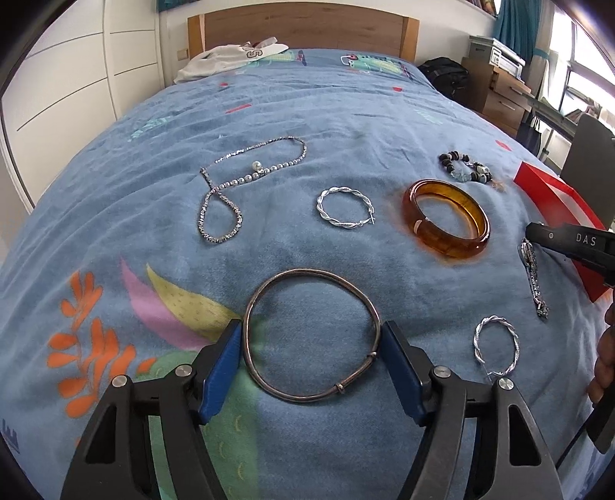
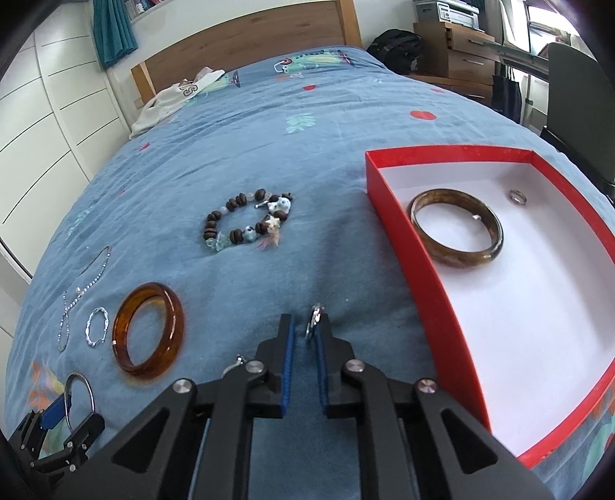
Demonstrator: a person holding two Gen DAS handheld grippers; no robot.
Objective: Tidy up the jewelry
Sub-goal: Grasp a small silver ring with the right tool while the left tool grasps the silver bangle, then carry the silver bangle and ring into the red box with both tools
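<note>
In the left wrist view my left gripper [image 1: 311, 330] has its blue pads against both sides of a thin metal bangle [image 1: 307, 271] lying on the blue bedspread [image 1: 346, 115]. My right gripper [image 2: 305, 323] has narrow jaws, and one end of a silver link bracelet [image 2: 313, 321] stands between the pads. The rest of the link bracelet [image 1: 533, 277] trails on the bed. An amber bangle [image 1: 447, 247], a beaded bracelet [image 2: 235, 236], two twisted silver hoops [image 1: 319, 204] [image 1: 478, 346] and a bead necklace [image 1: 230, 181] lie loose. The red box [image 2: 403, 230] holds a brown bangle [image 2: 496, 230] and a small ring [image 2: 517, 197].
A white garment [image 1: 215, 61] lies by the wooden headboard [image 1: 303, 27]. White wardrobe doors [image 1: 69, 77] line the left side. A black bag [image 2: 396, 50], wooden drawers [image 2: 457, 54] and a dark chair [image 2: 576, 100] stand past the bed's right edge.
</note>
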